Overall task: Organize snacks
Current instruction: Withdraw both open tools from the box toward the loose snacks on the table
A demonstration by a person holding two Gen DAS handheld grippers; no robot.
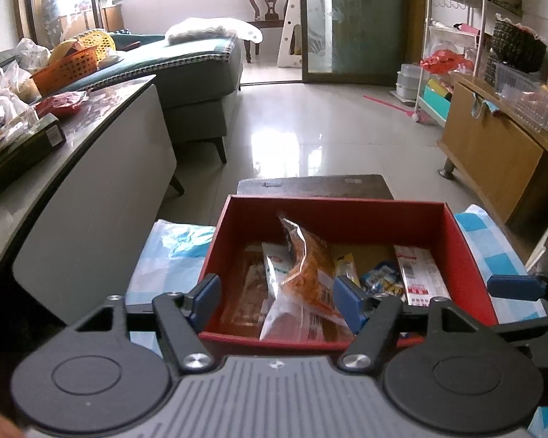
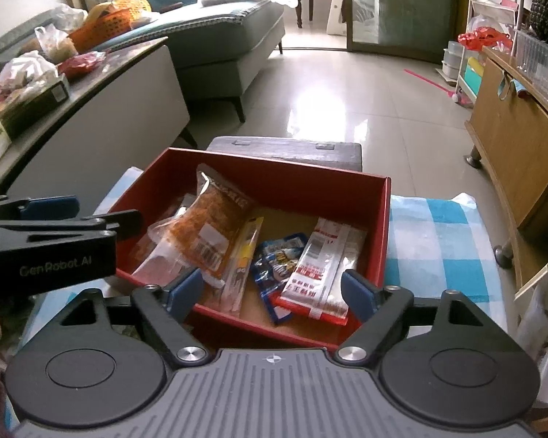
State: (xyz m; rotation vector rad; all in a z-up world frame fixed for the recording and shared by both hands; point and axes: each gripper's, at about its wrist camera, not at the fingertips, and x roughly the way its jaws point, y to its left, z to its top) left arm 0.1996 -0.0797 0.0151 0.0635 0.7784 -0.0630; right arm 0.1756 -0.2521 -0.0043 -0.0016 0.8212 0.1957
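Several snack packets lie in the red box (image 2: 274, 182) at mid-frame. An orange packet (image 2: 215, 222) leans with its long axis running from lower centre up toward the box's far left corner. Both the left hand-held gripper (image 1: 279, 301) and the right hand-held gripper (image 2: 272, 294) gape wide, holding nothing.

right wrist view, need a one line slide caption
Open right gripper hovers over the red box of snack packets, left gripper alongside.
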